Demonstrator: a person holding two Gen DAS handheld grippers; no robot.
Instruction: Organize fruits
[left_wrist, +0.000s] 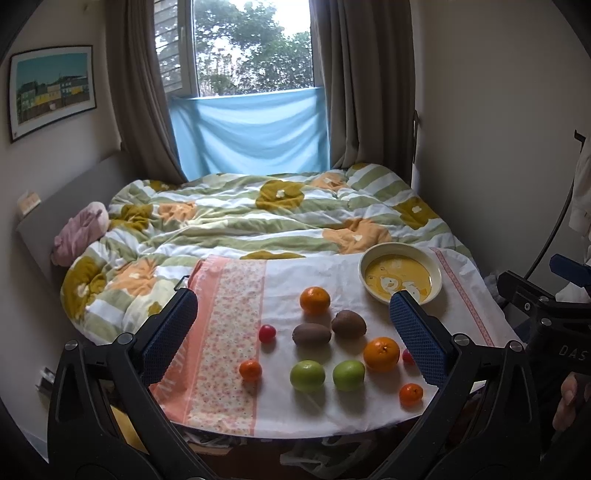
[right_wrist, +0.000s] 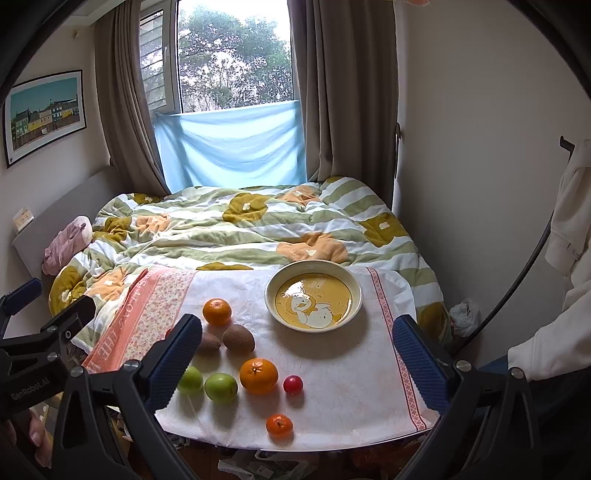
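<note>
Hovering short of the desk's near edge, both tools stood wide apart and held nothing: the left tool (left_wrist: 295, 332) and the right tool (right_wrist: 295, 354). The bowl (right_wrist: 352, 282) sat empty toward the far right corner of the cloth-covered desk (right_wrist: 351, 387), while the fruit lay loose to its left and nearer. A large orange (right_wrist: 258, 375) and a small red fruit (right_wrist: 293, 384) lay just ahead of the right tool, with the bowl straight beyond them, so that hand seemed better placed. Two green apples (left_wrist: 307, 375) and two kiwis (left_wrist: 312, 334), their long axes roughly crosswise, lay before the left.
</note>
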